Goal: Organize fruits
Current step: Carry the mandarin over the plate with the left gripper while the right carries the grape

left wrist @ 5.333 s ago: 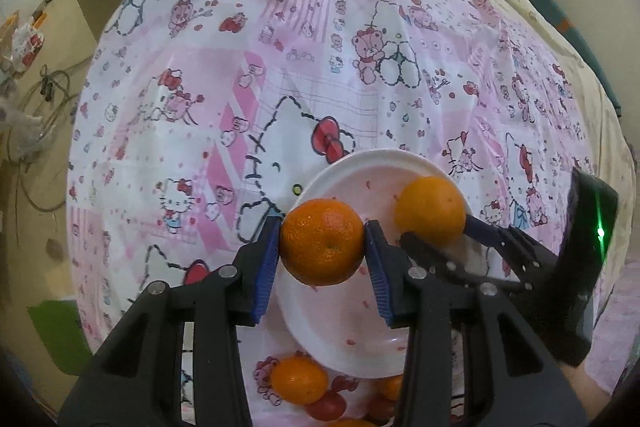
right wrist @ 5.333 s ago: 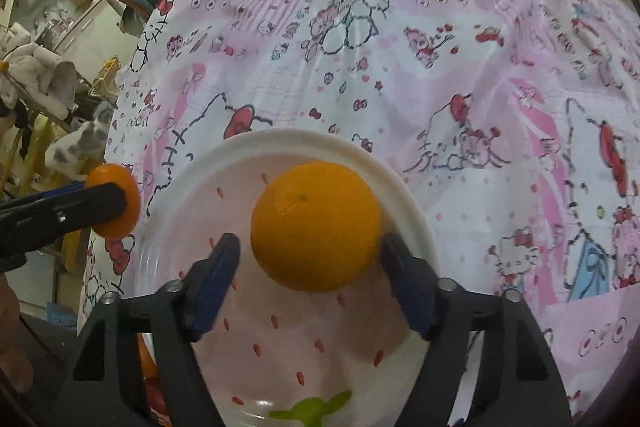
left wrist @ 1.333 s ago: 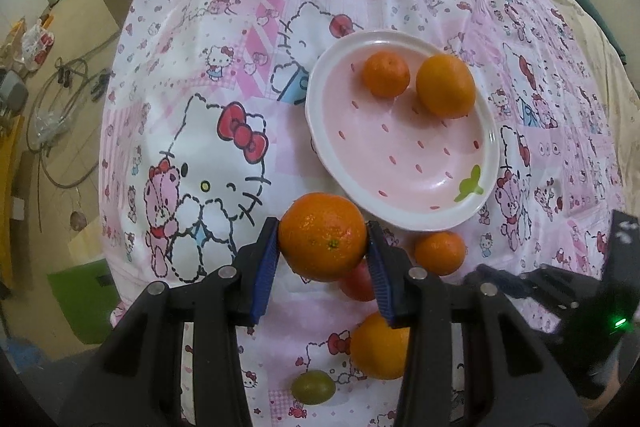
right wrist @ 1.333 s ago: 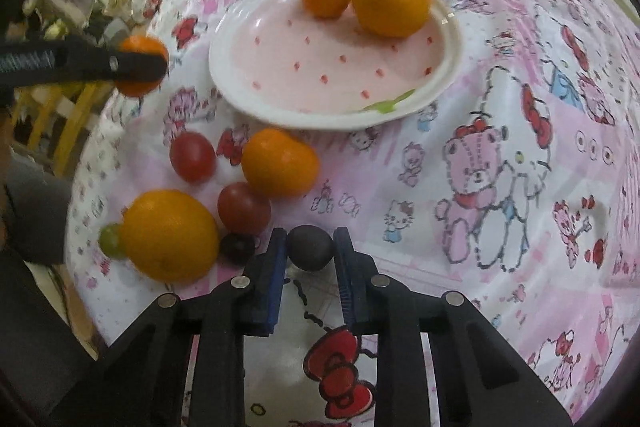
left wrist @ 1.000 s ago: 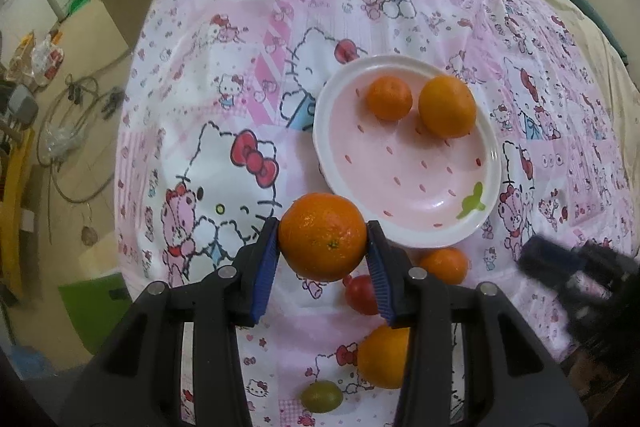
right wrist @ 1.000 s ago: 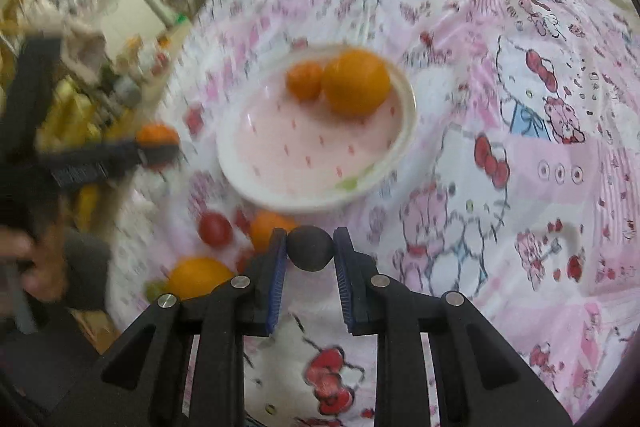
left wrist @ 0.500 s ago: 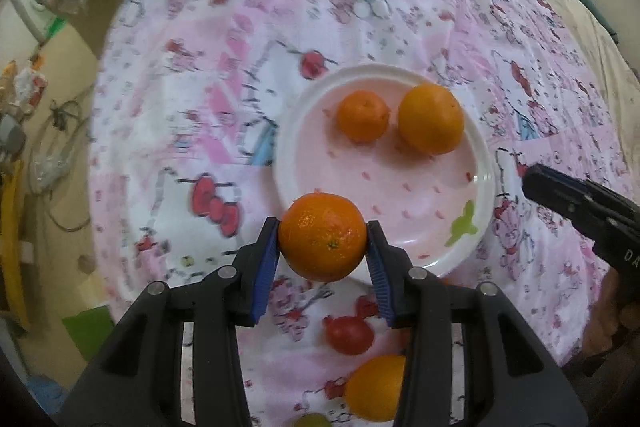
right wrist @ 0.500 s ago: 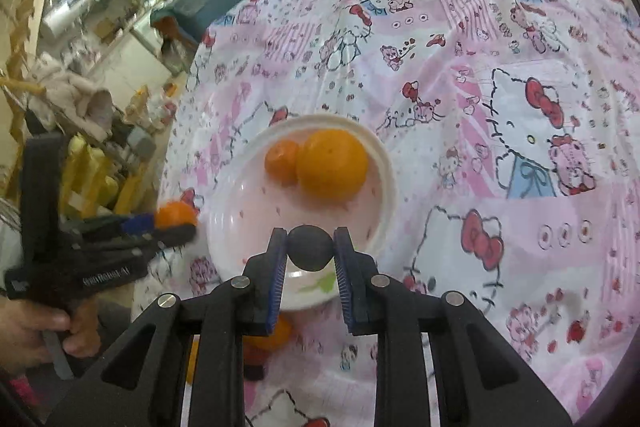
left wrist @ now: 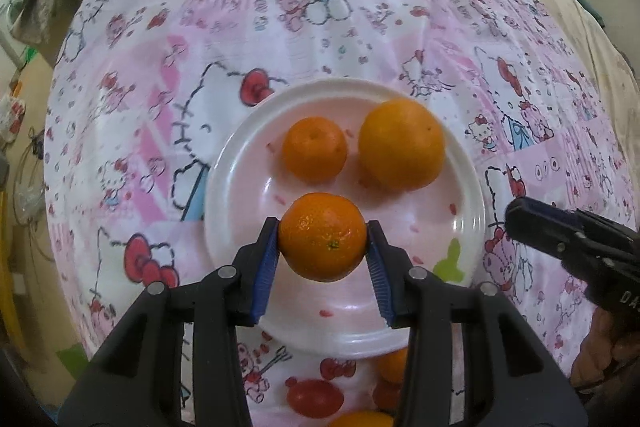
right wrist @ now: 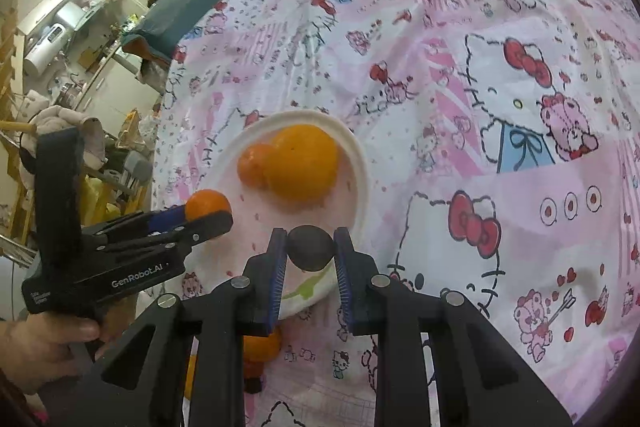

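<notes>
My left gripper (left wrist: 322,255) is shut on an orange mandarin (left wrist: 322,237) and holds it above the near part of a white plate (left wrist: 224,187). A small mandarin (left wrist: 314,149) and a bigger orange (left wrist: 401,143) lie at the plate's far side. My right gripper (right wrist: 310,254) is shut on a small dark round fruit (right wrist: 311,247) over the plate's near right rim (right wrist: 360,187). The left gripper also shows in the right wrist view (right wrist: 208,213), and the right gripper shows at the right edge of the left wrist view (left wrist: 516,217).
The plate sits on a pink Hello Kitty cloth (left wrist: 160,67). Loose fruit lies in front of the plate: a red tomato (left wrist: 315,398), an orange (left wrist: 394,365) and another orange (right wrist: 262,345). Cluttered furniture stands to the left (right wrist: 60,75).
Both grippers have moved forward and in toward the plate. The mandarin in my left gripper now hangs over the plate, and the dark fruit in my right gripper is over its rim.
</notes>
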The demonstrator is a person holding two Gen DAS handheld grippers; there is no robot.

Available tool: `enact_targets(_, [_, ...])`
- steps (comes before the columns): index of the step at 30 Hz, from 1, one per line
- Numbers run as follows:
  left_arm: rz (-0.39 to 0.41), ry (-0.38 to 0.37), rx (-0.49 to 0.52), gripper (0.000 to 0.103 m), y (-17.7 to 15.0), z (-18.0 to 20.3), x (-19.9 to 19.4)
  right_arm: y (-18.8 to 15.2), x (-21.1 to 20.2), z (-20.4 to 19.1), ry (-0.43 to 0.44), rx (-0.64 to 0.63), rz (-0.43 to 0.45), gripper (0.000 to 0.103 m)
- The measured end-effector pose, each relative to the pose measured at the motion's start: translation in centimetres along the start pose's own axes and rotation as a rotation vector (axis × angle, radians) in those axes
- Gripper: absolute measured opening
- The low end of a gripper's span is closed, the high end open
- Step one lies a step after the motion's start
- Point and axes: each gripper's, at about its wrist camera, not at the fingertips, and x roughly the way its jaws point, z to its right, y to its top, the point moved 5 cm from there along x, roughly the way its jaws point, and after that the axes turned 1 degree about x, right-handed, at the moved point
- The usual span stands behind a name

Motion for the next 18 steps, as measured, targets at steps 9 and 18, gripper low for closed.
enact_targets(9, [-0.014, -0.009, -0.026, 0.038, 0.0, -0.3, 1.5, -0.4, 1.4, 0.7, -0.013, 0.022, -0.045, 0.025])
enact_targets(18, [-0.006, -0.006, -0.045, 0.039, 0.1, -0.4, 1.8, -0.5, 1.5, 0.3, -0.011, 0.02, -0.052, 0.025])
